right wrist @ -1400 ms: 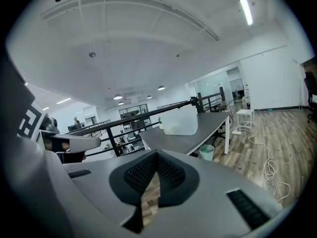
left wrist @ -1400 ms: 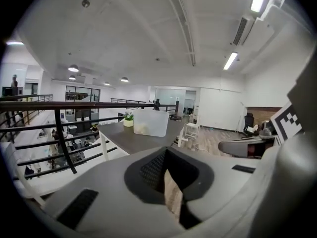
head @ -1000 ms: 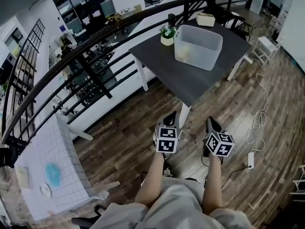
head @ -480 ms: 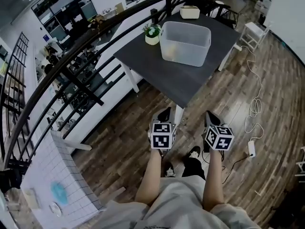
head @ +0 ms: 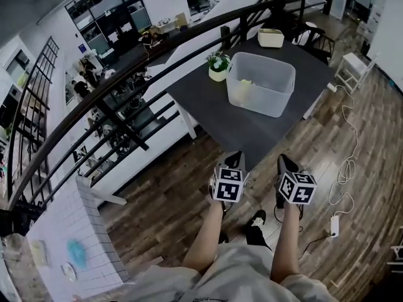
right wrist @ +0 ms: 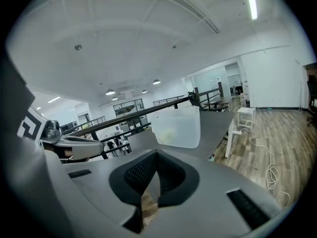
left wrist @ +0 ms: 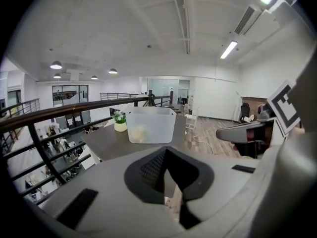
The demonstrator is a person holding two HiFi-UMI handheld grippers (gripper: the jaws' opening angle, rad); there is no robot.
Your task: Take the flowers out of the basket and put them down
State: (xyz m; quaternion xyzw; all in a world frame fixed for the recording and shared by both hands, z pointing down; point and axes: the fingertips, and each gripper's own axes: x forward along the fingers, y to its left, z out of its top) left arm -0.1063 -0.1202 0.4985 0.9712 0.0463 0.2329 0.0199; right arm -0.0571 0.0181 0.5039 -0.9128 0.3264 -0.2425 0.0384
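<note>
The person stood on a wooden floor (head: 170, 181) at the near corner of a dark table (head: 252, 131), one gripper in each hand, both held short of the table's near edge and aimed towards it. The left gripper (head: 233, 160) had its jaws closed together with nothing between them. The right gripper (head: 284, 163), just beside it on the right, was the same: jaws closed and empty.

The basket (head: 272, 103), a clear plastic tub, sat on the far half of the table, well apart from both grippers. The flowers (head: 244, 87) lay inside it towards its left side, showing through the wall only as a blurred pale yellow shape. A small potted plant (head: 218, 65) stood on the table just beside the basket's far left corner, and a cream box (head: 271, 38) sat further back at the table's far end.

A dark railing (head: 126, 74) curved along the left of the table. A white tiled table (head: 69, 225) stood at the near left, and a pale cable (head: 345, 162) trailed over the floor on the right
</note>
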